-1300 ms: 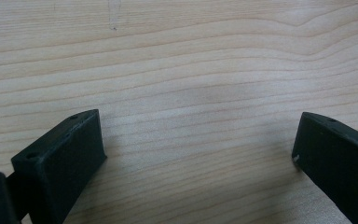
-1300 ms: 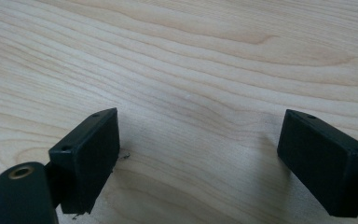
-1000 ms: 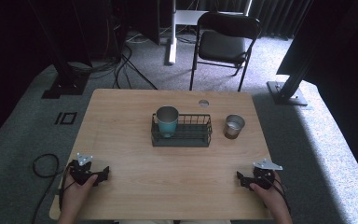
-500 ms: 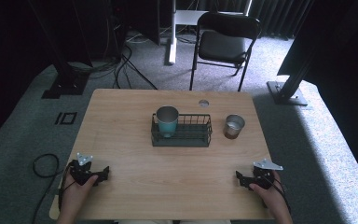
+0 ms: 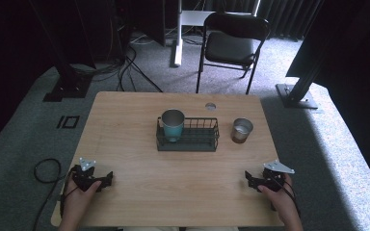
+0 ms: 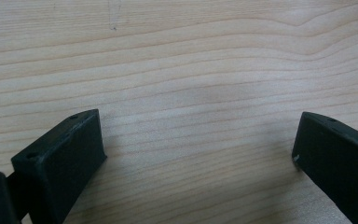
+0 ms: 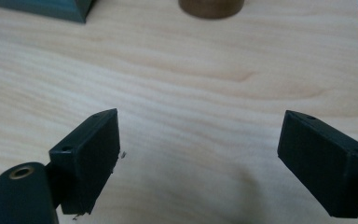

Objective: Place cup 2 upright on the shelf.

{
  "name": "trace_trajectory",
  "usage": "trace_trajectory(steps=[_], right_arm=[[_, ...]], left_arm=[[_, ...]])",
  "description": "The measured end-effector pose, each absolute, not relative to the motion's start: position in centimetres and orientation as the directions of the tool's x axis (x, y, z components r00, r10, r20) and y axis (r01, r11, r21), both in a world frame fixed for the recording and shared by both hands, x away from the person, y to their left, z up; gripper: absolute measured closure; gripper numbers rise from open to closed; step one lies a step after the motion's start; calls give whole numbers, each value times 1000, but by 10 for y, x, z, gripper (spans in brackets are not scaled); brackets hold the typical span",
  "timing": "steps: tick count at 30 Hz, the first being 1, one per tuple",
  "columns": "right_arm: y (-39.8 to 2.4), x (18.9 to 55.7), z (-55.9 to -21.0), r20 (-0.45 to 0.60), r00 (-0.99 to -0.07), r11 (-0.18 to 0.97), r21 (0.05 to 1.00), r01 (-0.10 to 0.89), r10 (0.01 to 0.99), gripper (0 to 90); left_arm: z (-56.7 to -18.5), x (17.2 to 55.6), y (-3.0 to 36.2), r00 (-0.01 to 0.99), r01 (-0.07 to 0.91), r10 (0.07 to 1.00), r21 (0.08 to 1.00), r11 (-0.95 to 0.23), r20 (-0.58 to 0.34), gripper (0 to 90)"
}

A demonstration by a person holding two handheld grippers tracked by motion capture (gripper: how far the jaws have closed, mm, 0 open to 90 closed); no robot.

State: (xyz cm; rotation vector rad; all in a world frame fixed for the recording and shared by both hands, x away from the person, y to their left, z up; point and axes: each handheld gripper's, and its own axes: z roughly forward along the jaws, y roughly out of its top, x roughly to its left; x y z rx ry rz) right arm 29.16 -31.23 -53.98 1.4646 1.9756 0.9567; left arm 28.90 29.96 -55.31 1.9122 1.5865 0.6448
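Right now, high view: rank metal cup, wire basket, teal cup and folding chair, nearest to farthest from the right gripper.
From the right gripper:
1. metal cup, standing right of the basket.
2. wire basket, table centre.
3. teal cup, inside the basket's left end.
4. folding chair, on the floor beyond the table.

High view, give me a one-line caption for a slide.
Two open hand-held grippers, left and right, rest at the table's near corners; teal cup in wire basket, metal cup beside.

Floor: grey carpet (image 5: 33, 130), cables (image 5: 130, 62) trailing.
Furniture: wooden table (image 5: 125, 120); black folding chair (image 5: 233, 43) beyond it.
Backdrop: dark curtains (image 5: 294, 14).
Light: daylight from right.
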Motion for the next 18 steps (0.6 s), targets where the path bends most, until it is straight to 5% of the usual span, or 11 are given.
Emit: trace_trajectory(steps=[18], right_arm=[[-309,314,-533,15,-285,147,828,540,958,126]], left_arm=[[-553,289,300,181,711,983,690,-137,8,26]])
